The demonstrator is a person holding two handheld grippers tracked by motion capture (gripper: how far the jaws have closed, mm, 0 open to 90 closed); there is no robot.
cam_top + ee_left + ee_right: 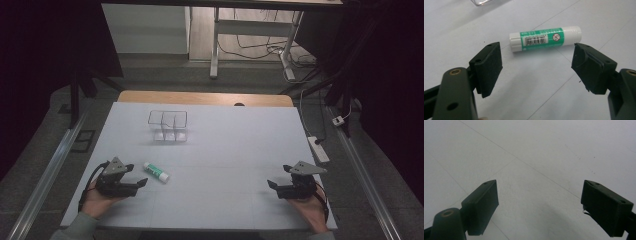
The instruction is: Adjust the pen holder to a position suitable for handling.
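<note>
Both my grippers gape wide, empty; glue stick (pixel 545 38) lies just beyond left gripper (pixel 536 66) fingers, mid-frame, untouched on counter (pixel 225 165).

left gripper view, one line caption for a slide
Open left gripper lined up on a green and white glue stick lying on the white table.

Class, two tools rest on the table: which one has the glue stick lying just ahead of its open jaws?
The left tool: the glue stick lies just beyond it; the right tool faces bare table.

Dim room, grey floor (pixel 165 75), white desk (pixel 250 30) behind.
</note>
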